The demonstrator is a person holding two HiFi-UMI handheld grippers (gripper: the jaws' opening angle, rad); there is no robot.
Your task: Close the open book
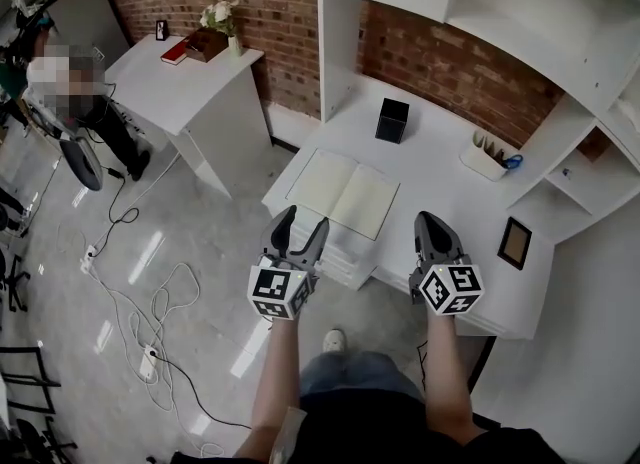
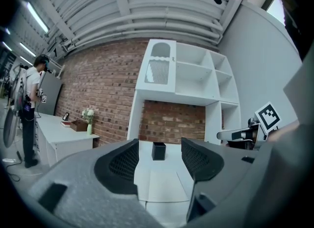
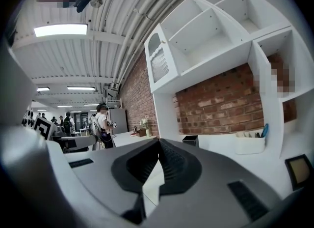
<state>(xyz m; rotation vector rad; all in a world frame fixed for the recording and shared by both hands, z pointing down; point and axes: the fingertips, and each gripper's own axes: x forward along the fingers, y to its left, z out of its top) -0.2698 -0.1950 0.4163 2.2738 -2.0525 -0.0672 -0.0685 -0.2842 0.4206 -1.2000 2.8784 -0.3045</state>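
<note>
Your left gripper (image 1: 305, 222) hovers at the near edge of the white desk (image 1: 440, 177), jaws spread wide with nothing between them. Your right gripper (image 1: 432, 222) hangs over the desk, jaws pressed together at the tips, holding nothing. The open book (image 1: 345, 192) lies flat on the desk just ahead of the left gripper, with neither gripper touching it. A black box (image 1: 392, 120) stands behind the book.

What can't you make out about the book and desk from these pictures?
Open book: head view, page text too small; right gripper view, the body of the right gripper hides most of it.
Picture frame: head view, its image too small.
Pen holder: head view, contents too small.
</note>
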